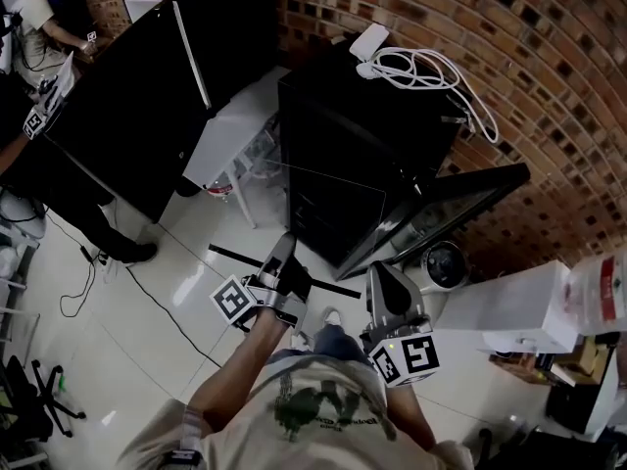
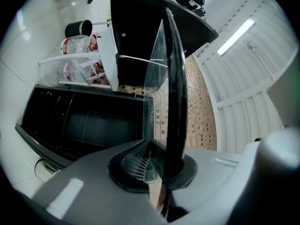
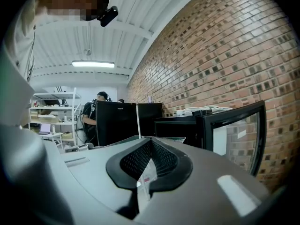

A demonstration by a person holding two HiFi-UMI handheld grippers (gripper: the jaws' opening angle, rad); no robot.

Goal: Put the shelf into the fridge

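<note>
Brick wall (image 1: pixel 549 76) behind, glossy white floor (image 1: pixel 147 292) below. Head view: small black fridge (image 1: pixel 343 130) stands with door (image 1: pixel 460 202) swung open; clear glass shelf (image 1: pixel 331 284) held in the air just in front of it, outside the cabinet. Left gripper (image 1: pixel 282 260) and right gripper (image 1: pixel 380 280) grip its near edge. Left gripper view: left gripper (image 2: pixel 152 165) has its jaws clamped on the shelf (image 2: pixel 176 102) by the black trim, fridge (image 2: pixel 84 121) ahead. Right gripper view: right gripper (image 3: pixel 145 172) pinches the bare glass of the shelf (image 3: pixel 144 179); fridge (image 3: pixel 183 124) beyond.
</note>
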